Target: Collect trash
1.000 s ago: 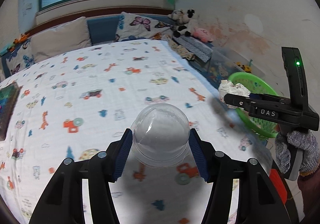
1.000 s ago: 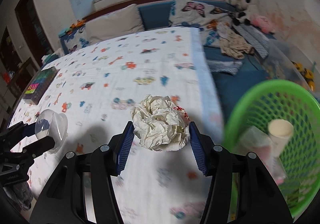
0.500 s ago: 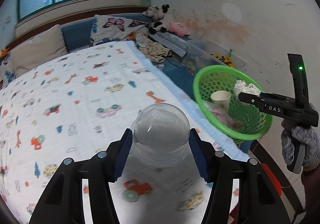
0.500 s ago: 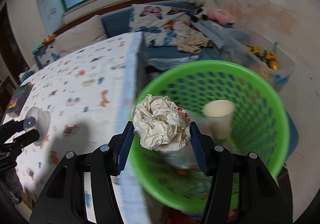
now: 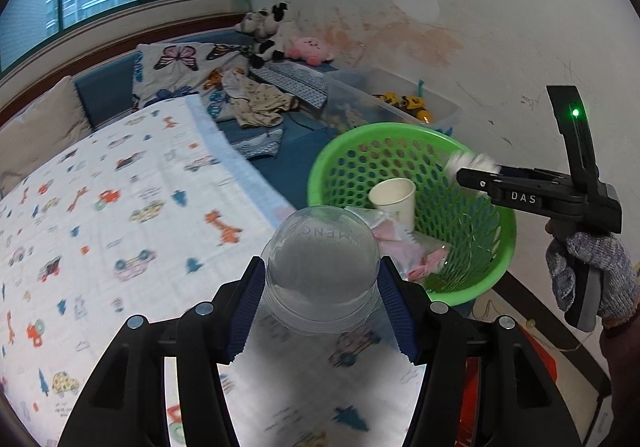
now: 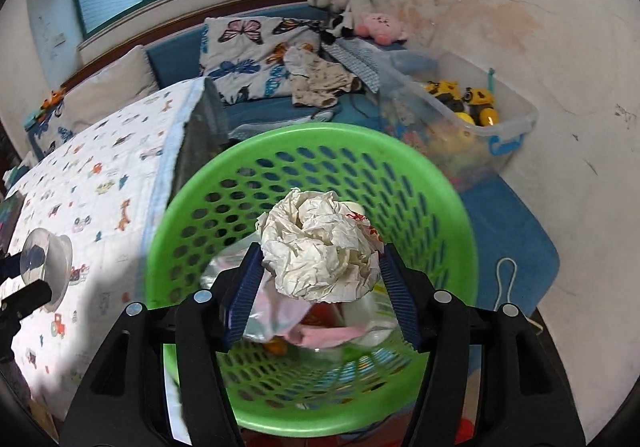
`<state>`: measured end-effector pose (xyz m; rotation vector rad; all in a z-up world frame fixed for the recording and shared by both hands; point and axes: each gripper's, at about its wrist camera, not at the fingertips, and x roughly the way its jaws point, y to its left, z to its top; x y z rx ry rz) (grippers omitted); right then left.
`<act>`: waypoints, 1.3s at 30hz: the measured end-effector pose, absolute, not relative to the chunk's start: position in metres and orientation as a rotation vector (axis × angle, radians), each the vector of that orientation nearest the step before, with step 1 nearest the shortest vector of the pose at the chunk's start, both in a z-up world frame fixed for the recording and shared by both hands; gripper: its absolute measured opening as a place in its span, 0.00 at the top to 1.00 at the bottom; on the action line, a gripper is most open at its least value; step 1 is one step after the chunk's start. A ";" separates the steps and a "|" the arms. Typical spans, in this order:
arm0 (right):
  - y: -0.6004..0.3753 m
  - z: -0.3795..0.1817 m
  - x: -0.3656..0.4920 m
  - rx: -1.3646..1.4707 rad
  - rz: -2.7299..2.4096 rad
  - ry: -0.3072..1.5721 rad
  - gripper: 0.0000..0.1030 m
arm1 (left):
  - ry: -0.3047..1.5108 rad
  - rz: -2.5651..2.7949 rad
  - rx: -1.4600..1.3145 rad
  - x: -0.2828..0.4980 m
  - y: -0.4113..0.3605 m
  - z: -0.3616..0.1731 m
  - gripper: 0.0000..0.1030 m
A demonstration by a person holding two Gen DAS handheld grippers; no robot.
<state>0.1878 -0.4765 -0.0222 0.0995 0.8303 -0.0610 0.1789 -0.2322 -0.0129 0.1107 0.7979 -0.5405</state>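
Note:
My left gripper [image 5: 322,287] is shut on a clear plastic dome lid [image 5: 320,267], held above the bed's right edge near the green basket [image 5: 344,151]. My right gripper [image 6: 320,275] is shut on a crumpled white paper ball [image 6: 320,243] and holds it over the green basket [image 6: 280,143]. The basket holds a paper cup [image 5: 394,197] and pink and clear wrappers [image 6: 320,333]. The right gripper [image 5: 466,171] also shows in the left wrist view, over the basket's far rim. The dome lid [image 6: 46,263] shows at the left of the right wrist view.
The bed with a cartoon-print sheet [image 5: 100,207] fills the left. A clear toy bin [image 6: 472,115] stands behind the basket by the wall. Clothes [image 6: 320,79], pillows and plush toys [image 6: 380,25] lie on the blue bench at the back.
Both grippers have swung right from over the bed toward the basket. The paper ball is now over the basket's middle. The dome lid is now at the bed's edge.

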 end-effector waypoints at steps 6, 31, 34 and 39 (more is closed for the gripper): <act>-0.489 -0.018 0.184 0.113 -0.076 0.812 0.33 | 0.805 -0.568 0.131 0.188 -0.258 -0.016 0.46; -0.502 -0.002 0.131 0.226 -0.045 0.724 0.28 | 0.857 -0.607 0.171 0.217 -0.322 -0.038 0.45; -0.503 -0.001 0.125 0.235 -0.045 0.718 0.28 | 0.863 -0.607 0.173 0.219 -0.328 -0.039 0.45; -0.505 0.000 0.115 0.260 -0.042 0.705 0.28 | 0.861 -0.624 0.169 0.220 -0.332 -0.040 0.33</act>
